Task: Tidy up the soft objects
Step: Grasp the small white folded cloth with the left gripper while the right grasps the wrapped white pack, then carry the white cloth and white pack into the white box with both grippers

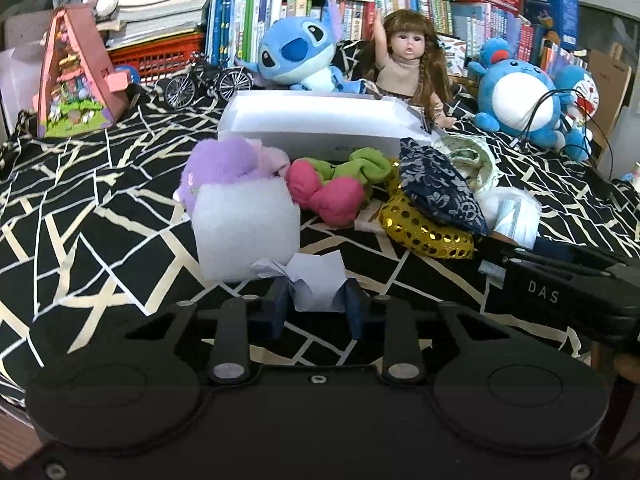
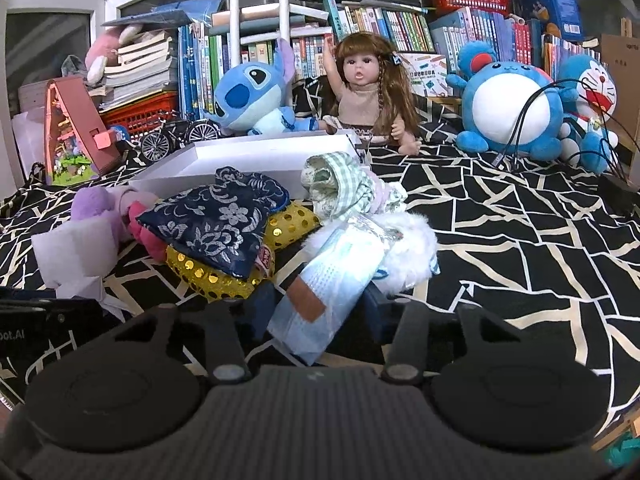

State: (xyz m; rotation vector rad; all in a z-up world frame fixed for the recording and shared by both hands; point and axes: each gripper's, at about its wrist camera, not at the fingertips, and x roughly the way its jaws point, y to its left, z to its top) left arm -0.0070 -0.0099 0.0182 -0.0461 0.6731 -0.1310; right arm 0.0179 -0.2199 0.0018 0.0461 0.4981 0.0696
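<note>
Crumpled white paper (image 1: 316, 280) and pale-blue mask pack (image 2: 340, 276) lie before the soft pile.

Both views are evenly and fairly brightly lit, with soft shadows; fisheye bending curves the edges, dark vignetting fills the corners, and focus stays mostly sharp.

Crumpled paper (image 1: 316, 280) sits between the left tongs (image 1: 316, 308); foam block (image 1: 246, 228) just beyond-left, white box (image 1: 320, 128) behind the pile.
</note>
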